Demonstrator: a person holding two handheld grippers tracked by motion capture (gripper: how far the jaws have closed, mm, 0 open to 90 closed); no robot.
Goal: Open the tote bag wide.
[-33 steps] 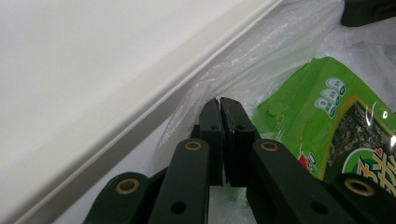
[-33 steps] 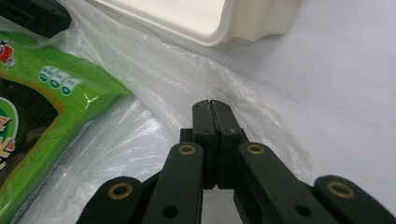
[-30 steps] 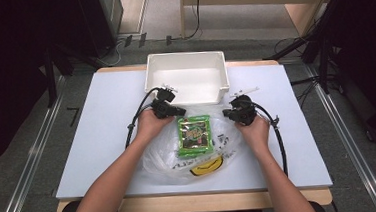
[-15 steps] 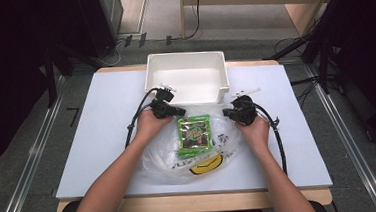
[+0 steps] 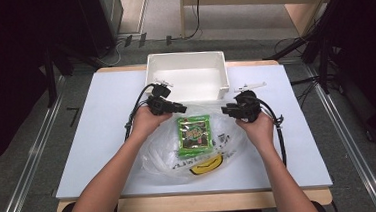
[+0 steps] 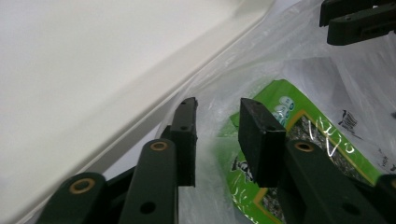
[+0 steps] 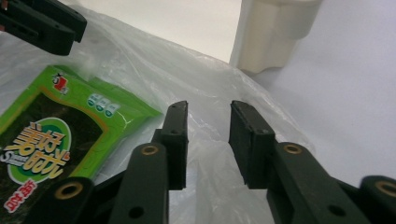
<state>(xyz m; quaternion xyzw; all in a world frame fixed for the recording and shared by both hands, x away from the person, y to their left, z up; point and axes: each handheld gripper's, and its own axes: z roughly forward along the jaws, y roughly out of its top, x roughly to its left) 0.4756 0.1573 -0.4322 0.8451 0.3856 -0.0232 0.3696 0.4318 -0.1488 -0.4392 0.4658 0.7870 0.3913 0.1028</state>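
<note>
We see both grippers, left gripper and right gripper, with jaws just opened partway, holding nothing, over the clear plastic bag. The released bag mouth may sag shut around the green snack packet, so a regrip could pinch film.

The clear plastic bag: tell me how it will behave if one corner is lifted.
The clear plastic bag looks thin and crumpled, so it would likely sag and fold rather than hold shape. The green snack packet inside may slide toward the low end. Its glossy film probably slips between narrow jaws.

Our surface: white rectangular tabletop.
On it we see: white plastic bin at the far edge, crumpled clear plastic bag near us.
</note>
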